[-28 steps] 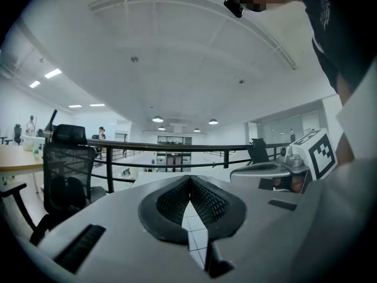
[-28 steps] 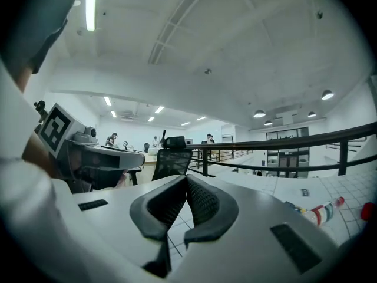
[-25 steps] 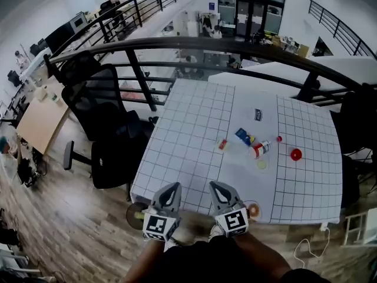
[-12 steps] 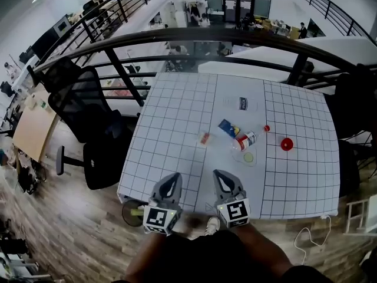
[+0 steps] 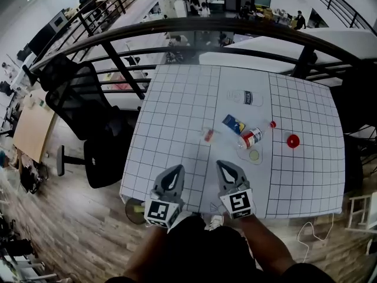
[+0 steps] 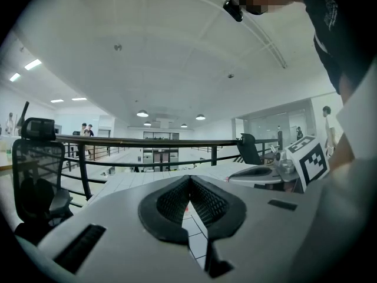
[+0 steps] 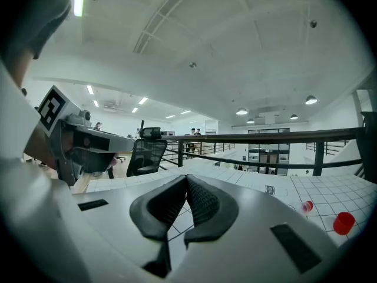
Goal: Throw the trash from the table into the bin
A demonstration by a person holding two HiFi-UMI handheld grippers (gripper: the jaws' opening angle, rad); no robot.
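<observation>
Hovering at the near edge of the table (image 5: 177,99), fingers closed on nothing.
Your left gripper (image 5: 174,175) and right gripper (image 5: 226,171) are both pressed shut and empty. The bin (image 5: 133,210) sits on the floor just left of your left gripper, under the table's corner. Ahead, mid-table, lie a small red scrap (image 5: 208,135), a blue packet (image 5: 234,124) and a bottle (image 5: 252,137), its long axis slanting away rightward. Your right gripper is nearer the bottle.

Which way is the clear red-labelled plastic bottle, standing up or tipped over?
Tipped over: the clear red-labelled plastic bottle lies on its side on the white gridded table.
</observation>
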